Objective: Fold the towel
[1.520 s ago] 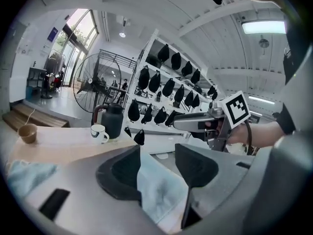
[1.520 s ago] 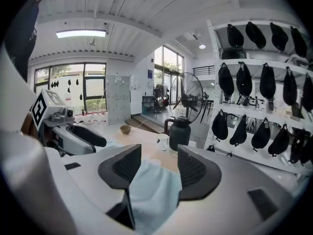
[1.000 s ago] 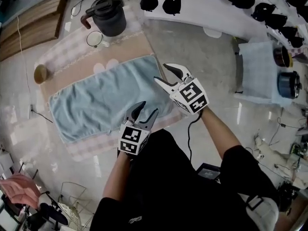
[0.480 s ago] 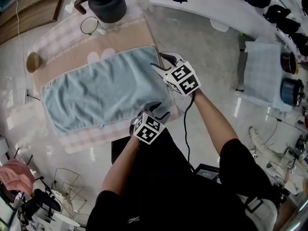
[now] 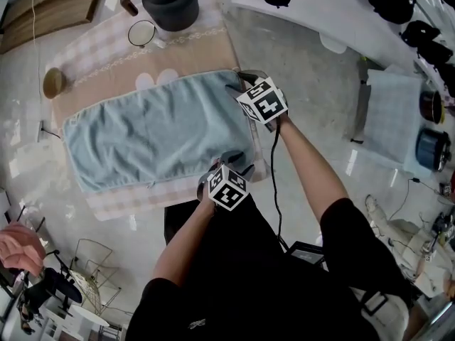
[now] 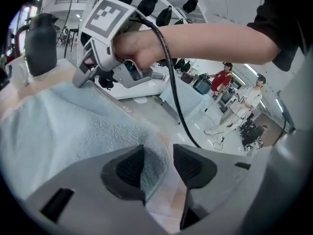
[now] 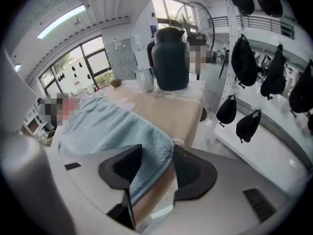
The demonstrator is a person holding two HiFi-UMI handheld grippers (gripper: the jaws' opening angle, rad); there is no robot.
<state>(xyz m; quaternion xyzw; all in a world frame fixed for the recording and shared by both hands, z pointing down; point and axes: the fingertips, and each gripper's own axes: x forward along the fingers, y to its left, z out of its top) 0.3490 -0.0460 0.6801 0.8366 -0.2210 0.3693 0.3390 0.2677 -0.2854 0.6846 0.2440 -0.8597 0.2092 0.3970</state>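
The towel (image 5: 156, 130) lies flat on the checked tablecloth (image 5: 99, 45), with 0 folds made, so all the folding is left. The left gripper (image 6: 158, 160) and right gripper (image 7: 157, 160) each straddle 1 corner of the same end. Their jaws are wide and not pinching, and the left's have just been closing slightly.

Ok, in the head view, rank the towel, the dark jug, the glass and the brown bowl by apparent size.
1. towel
2. dark jug, cropped at top
3. glass and brown bowl look about alike, so unranked
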